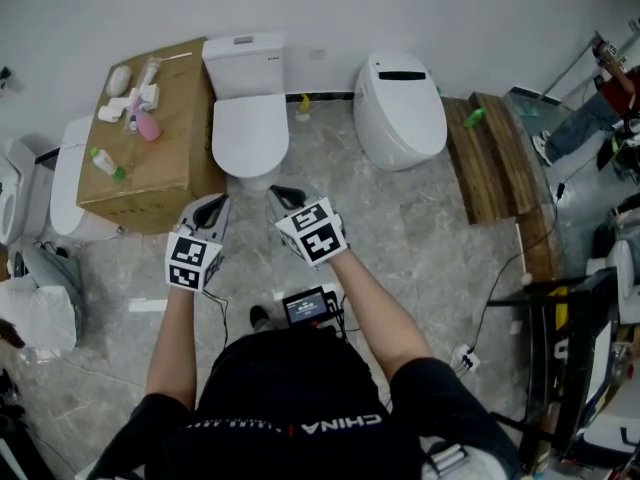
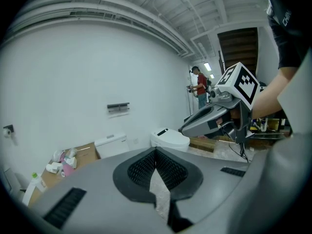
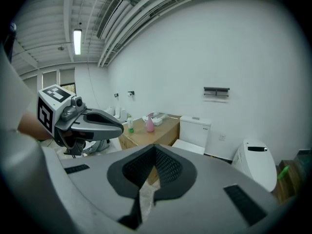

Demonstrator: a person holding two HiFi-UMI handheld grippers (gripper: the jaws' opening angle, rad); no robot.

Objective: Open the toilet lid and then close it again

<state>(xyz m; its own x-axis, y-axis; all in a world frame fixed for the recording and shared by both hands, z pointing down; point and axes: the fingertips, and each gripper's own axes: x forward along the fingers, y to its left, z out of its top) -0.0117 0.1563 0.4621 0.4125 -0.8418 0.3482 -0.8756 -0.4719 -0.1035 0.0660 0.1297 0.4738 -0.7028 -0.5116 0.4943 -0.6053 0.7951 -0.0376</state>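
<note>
Tongs, two: left gripper (image 1: 218, 204) and right gripper (image 1: 280, 194), each with jaws fully together and nothing between the pads. They are held side by side with their tips toward the toilet, short of it and touching nothing.

Toilet lid (image 1: 250, 133): white, lying flat down on the bowl. Its hinge is at the tank (image 1: 243, 63) side and its free front lip is nearest the tongs.

Stage: a lid lying down fits equally one awaiting its lift or one lowered again. The pictures do not decide.

Handling (judgement): the front lip looks like the only sensible purchase. The lid is probably light plastic, swinging in an arc toward the tank and apt to slam if let go mid-travel, so contact should follow that arc under control.

Edges: cardboard box (image 1: 170, 158), bottles on top, stands against or just beside the bowl's left flank; which, I cannot tell. Second toilet (image 1: 400, 103) stands to the right, apart.

Open room: bare floor (image 1: 330, 168) lies between the two toilets and before the bowl, so the right side is freer.
</note>
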